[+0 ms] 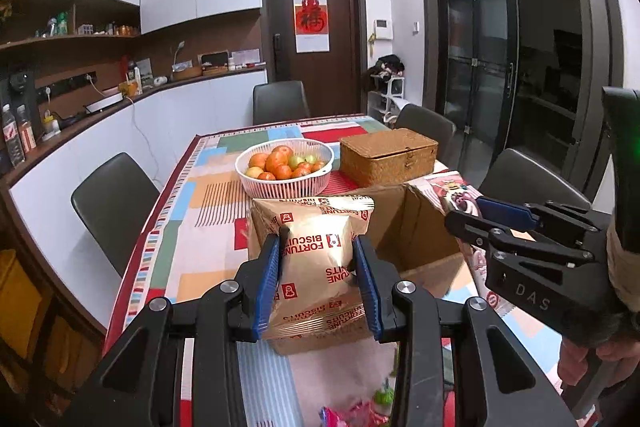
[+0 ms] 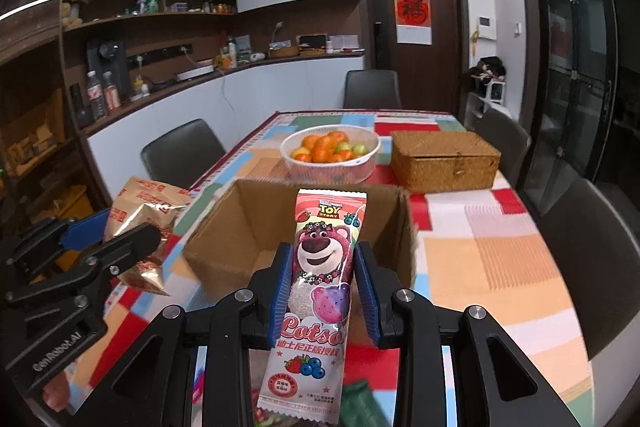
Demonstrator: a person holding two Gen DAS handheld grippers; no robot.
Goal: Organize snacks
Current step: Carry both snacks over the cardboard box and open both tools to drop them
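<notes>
Biscuits bag [image 1: 316, 259] is being pinched in my left gripper [image 1: 320, 283]; my right gripper [image 2: 322, 287] is pinching 1 Lotso packet [image 2: 316, 291], seemingly above the cardboard box [image 2: 240, 223].

Left gripper [image 1: 316, 267]: blue-padded fingers [image 1: 267, 279] clamped on a gold biscuit bag [image 1: 316, 251], pitched somewhat downward. Right gripper [image 2: 322, 281]: fingers [image 2: 366, 291] clamped on a pink Lotso snack packet [image 2: 320, 283], likewise pitched down. The grippers are side by side; a hand [image 1: 592, 363] grips the right handle.
</notes>
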